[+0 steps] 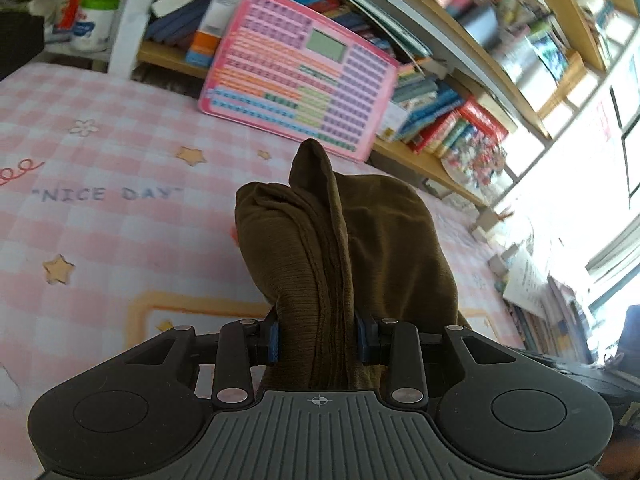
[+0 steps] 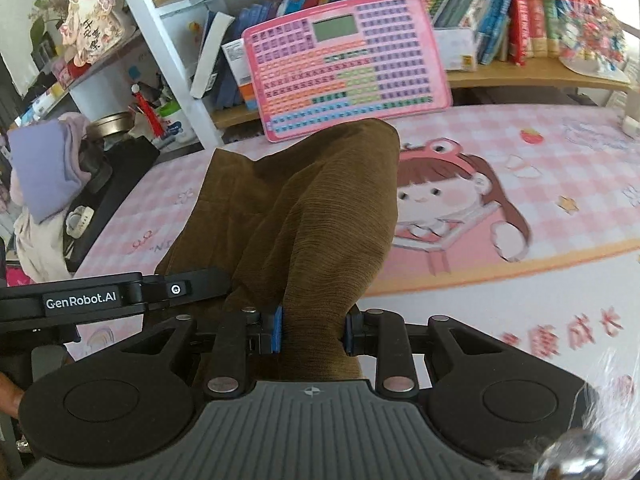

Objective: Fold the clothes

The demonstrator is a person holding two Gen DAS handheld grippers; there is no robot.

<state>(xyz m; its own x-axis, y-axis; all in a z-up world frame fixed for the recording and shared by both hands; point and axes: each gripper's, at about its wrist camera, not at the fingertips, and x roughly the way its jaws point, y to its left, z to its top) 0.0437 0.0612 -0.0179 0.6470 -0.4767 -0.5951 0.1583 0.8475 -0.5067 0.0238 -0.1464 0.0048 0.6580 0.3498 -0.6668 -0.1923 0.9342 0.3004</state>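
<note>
An olive-brown ribbed garment (image 1: 340, 240) is bunched up above the pink checked mat (image 1: 100, 220). My left gripper (image 1: 316, 338) is shut on a thick fold of it, which stands up between the blue pads. In the right wrist view the same garment (image 2: 312, 208) drapes forward over the mat (image 2: 520, 272). My right gripper (image 2: 314, 330) is shut on another bunch of it. The left gripper's body (image 2: 96, 300) shows just to the left of the right one, close beside it. The cloth hides both pairs of fingertips.
A pink keyboard toy (image 1: 296, 72) (image 2: 344, 64) leans against a bookshelf (image 1: 440, 112) full of books behind the mat. A white shelf post (image 2: 168, 56) stands at back left. A pile of clothes (image 2: 40, 176) and a black box lie left of the mat.
</note>
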